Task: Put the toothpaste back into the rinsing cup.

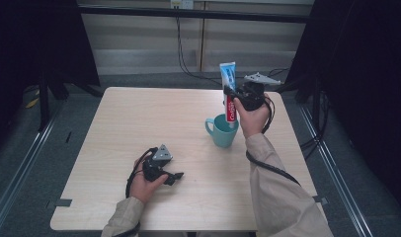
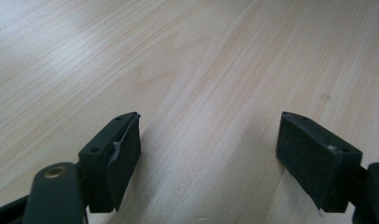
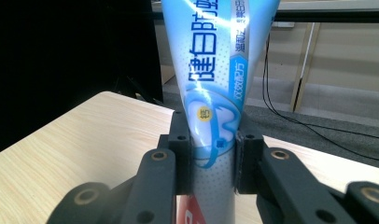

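A blue, white and red toothpaste tube [image 1: 228, 89] stands upright, its lower end inside a teal mug [image 1: 222, 131] right of the table's middle. My right gripper [image 1: 231, 95] is shut on the tube's middle, above the mug. In the right gripper view the two black jaws pinch the toothpaste tube [image 3: 210, 93] from both sides, and my right gripper [image 3: 212, 156] points level across the table. My left gripper [image 1: 175, 177] rests low on the table at the front left, open. In the left gripper view my left gripper [image 2: 208, 154] has only bare wood between its wide-apart pads [image 2: 124, 154].
The light wooden table [image 1: 139, 123] has dark floor and metal rails on both sides. Black cables [image 1: 183, 54] hang at the wall behind it. The right gripper's cable [image 1: 267, 165] loops along the right sleeve.
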